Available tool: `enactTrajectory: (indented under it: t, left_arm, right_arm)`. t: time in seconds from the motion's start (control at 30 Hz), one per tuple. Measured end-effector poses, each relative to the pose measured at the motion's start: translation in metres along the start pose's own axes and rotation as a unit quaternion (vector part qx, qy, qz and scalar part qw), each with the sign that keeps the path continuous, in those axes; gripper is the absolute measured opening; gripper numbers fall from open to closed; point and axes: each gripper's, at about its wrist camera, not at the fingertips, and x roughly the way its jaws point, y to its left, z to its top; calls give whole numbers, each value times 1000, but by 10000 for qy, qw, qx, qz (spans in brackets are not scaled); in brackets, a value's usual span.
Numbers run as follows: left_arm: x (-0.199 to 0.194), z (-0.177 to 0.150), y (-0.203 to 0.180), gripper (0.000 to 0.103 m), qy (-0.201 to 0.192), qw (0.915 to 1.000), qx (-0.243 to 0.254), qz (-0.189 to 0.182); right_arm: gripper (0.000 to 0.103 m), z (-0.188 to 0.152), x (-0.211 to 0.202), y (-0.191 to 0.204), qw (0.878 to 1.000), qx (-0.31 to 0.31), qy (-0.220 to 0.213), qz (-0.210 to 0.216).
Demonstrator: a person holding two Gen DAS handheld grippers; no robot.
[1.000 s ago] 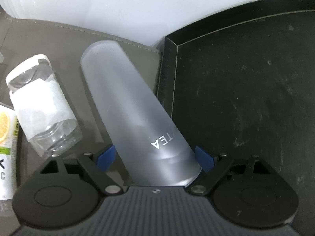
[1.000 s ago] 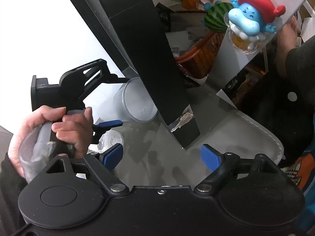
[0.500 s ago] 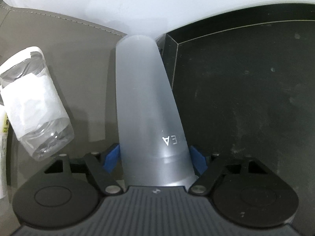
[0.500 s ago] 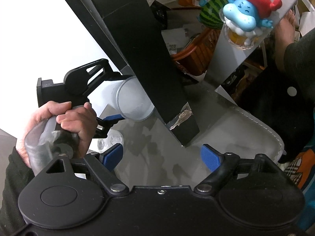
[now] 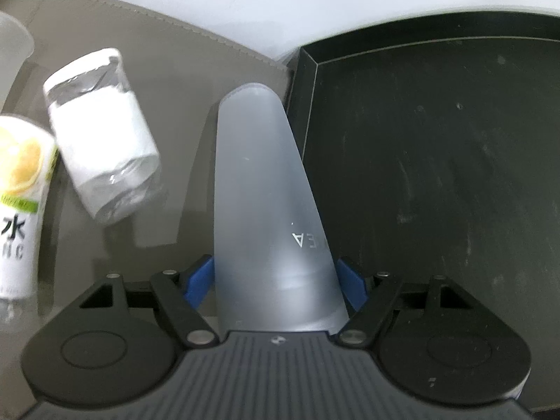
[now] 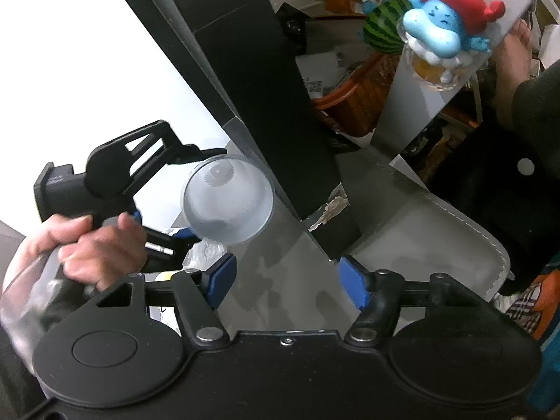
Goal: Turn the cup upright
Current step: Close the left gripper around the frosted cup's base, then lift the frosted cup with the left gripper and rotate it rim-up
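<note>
Left wrist view. Grey-brown mat [image 5: 115,52] w/ stitched edge covers the table; white surface beyond it at top.
- Black tray [image 5: 437,175]: right half of view, raised rim, scuffed bottom.
- Cup [image 5: 266,210]: frosted, translucent, tall, tapered; white lettering "EA" on wall near wide end. Held off the mat, narrow closed end pointing away from camera, just left of tray's corner.
- Left gripper [image 5: 274,280]: jaws clamped on cup near its wide end, blue pads [image 5: 197,280] touching both sides.
- Clear bottle [image 5: 101,133] w/ white label: lying tilted on mat, left of cup, apart from it.
- Bottle w/ lemon label [image 5: 17,203]: far left, partly cut off.
- Frosted cup [image 5: 10,45]: top-left corner, only part visible.

Right wrist view. Mat [image 6: 420,238] below; cluttered room beyond.
- Right gripper [image 6: 287,280]: jaws apart, nothing between the blue pads.
- Left gripper [image 6: 196,196] at left, gripped by left hand [image 6: 87,248]; cup [image 6: 227,199] in it, round end facing camera, raised above mat.
- Tray [image 6: 245,70]: runs diagonally, chipped corner.
- Blue-and-red toy figure [image 6: 444,28]: upper right; watermelon-pattern item [image 6: 385,28] behind it.
</note>
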Motion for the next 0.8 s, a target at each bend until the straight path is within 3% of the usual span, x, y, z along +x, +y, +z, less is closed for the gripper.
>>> enactTrajectory:
  t: [0.2, 0.7, 0.8]
  left_arm:
    - [-11, -13, 4, 75, 149, 9999, -31, -57]
    - [-39, -52, 24, 75, 274, 9994, -96, -184]
    - [-44, -63, 27, 75, 275, 9993, -156, -209]
  right_arm:
    - [54, -1, 3, 5, 9998, -166, -57, -10]
    - [53, -13, 9, 13, 9983, -563, 48, -111]
    - [44, -13, 11, 15, 9978, -655, 87, -75]
